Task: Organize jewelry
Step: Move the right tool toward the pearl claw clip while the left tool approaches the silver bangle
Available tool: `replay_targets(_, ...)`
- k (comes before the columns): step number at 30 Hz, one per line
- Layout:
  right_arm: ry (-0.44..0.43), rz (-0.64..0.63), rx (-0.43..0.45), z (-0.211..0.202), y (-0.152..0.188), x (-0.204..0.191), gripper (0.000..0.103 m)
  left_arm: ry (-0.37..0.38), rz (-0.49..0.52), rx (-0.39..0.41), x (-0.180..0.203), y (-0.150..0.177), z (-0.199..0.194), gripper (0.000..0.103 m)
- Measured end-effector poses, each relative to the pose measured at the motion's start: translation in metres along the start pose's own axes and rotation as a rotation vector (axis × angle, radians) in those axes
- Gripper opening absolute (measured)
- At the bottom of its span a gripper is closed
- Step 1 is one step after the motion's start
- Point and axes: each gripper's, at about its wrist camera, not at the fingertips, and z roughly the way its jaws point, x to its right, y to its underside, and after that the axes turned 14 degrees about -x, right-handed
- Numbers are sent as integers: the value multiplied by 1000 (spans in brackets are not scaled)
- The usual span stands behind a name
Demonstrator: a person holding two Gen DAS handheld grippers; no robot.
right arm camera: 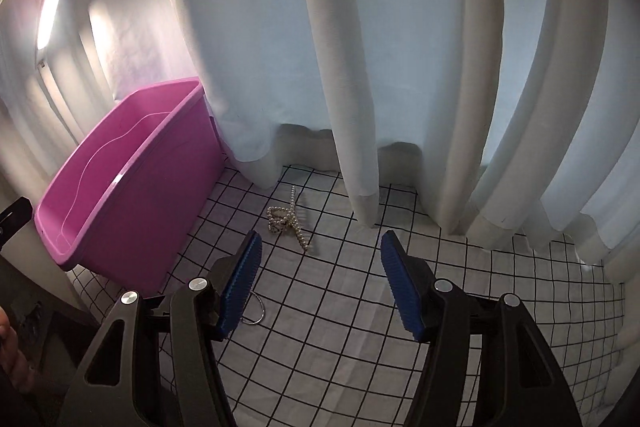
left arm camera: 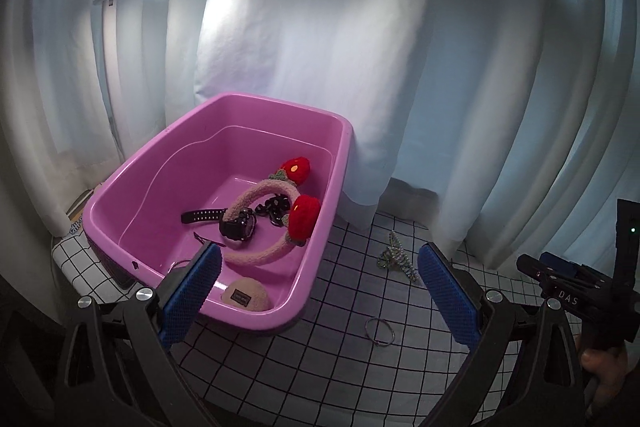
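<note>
- The pearl necklace [right arm camera: 287,222] lies in a little heap on the checked cloth [right arm camera: 340,327], in the middle of the right wrist picture, just past the tips of the right claw [right arm camera: 320,251] and a bit to their left.
- The right claw is spread wide and holds nothing.
- A thin metal ring [right arm camera: 256,309] lies on the cloth right beside the left finger [right arm camera: 240,287] of that claw, partly hidden behind it.
- In the left wrist picture, the left claw [left arm camera: 320,263] is spread wide too, with nothing in it.
- The ring [left arm camera: 379,331] sits low between its fingers, and the necklace [left arm camera: 396,257] lies just ahead of them.
- The pink tub [left arm camera: 160,147] fills the middle left.
- Inside it are a black watch [left arm camera: 236,223], a fuzzy pink headband [left arm camera: 264,223] with red flowers, a dark chain [left arm camera: 274,209] and a tan fuzzy piece [left arm camera: 246,297].
</note>
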Motion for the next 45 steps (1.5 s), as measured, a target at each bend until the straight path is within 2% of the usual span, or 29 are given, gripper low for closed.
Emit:
replay_targets(8, -16, 31, -40, 11, 13, 44, 59, 65, 85, -53, 59, 39, 13, 97)
replay_targets(14, -52, -10, -77, 31, 23, 55, 59, 44, 127, -130, 88, 71, 49, 97)
replay_targets(22, -100, -85, -136, 86, 16, 54, 59, -7, 98, -233, 95, 106, 123, 97)
replay_targets(26, -125, -134, -164, 117, 3, 46, 59, -46, 90, -262, 98, 113, 154, 97)
replay_targets(35, -182, -280, -210, 172, -30, 15, 59, -72, 60, -290, 99, 115, 203, 97)
replay_targets(45, -215, -367, -274, 217, -57, -9, 59, -86, 45, -287, 103, 112, 226, 97)
